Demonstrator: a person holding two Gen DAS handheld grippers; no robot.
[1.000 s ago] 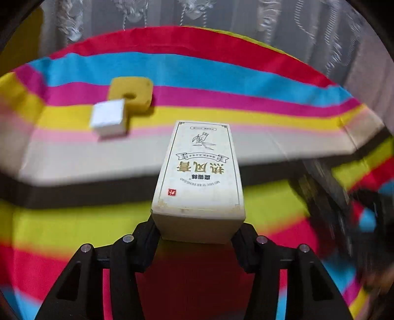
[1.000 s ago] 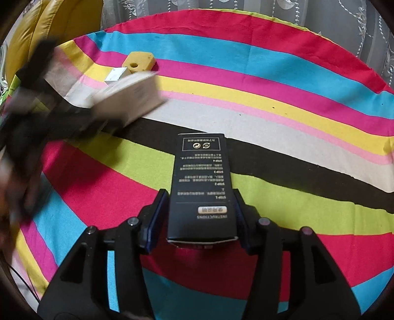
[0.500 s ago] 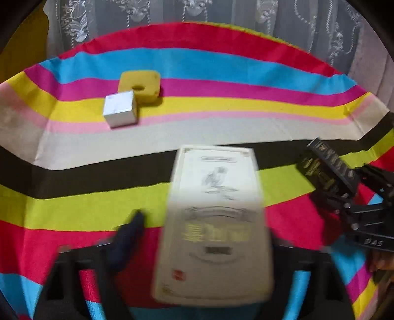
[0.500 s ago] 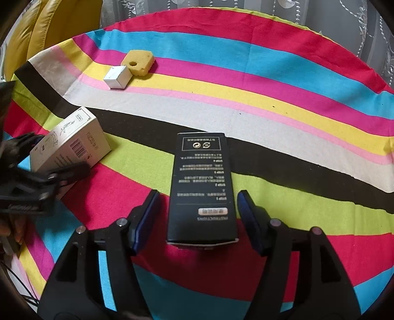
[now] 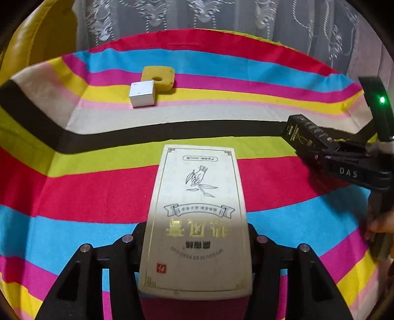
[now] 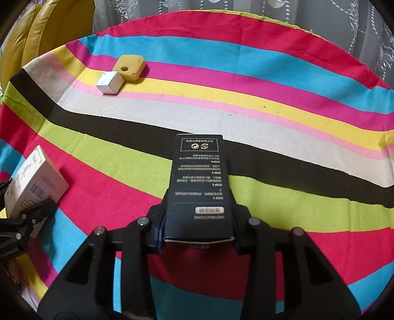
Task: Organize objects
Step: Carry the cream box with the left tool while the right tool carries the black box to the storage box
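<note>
A cream box (image 5: 197, 197) with gold lettering sits between the fingers of my left gripper (image 5: 195, 236), which is shut on its near end; the box lies flat over the red stripe. From the right wrist view the same cream box (image 6: 34, 182) shows at the left edge. My right gripper (image 6: 198, 221) has its jaws closing, and the pads press on the sides of a black box (image 6: 199, 172) with white print. That black box (image 5: 300, 130) also shows at the right of the left wrist view. A yellow sponge (image 5: 158, 78) and a small white box (image 5: 142, 93) lie together at the far left.
A striped cloth (image 6: 270, 118) covers the table, and its far edge meets a lace curtain (image 5: 221, 17). A yellow seat (image 6: 37, 37) stands beyond the left corner. A person's hand (image 5: 380, 221) holds the right gripper's handle at the right edge.
The left gripper carried the cream box back and down, so it now lies lower and nearer. The right jaws had spread away from the black box half a second ago and now press on it again.
</note>
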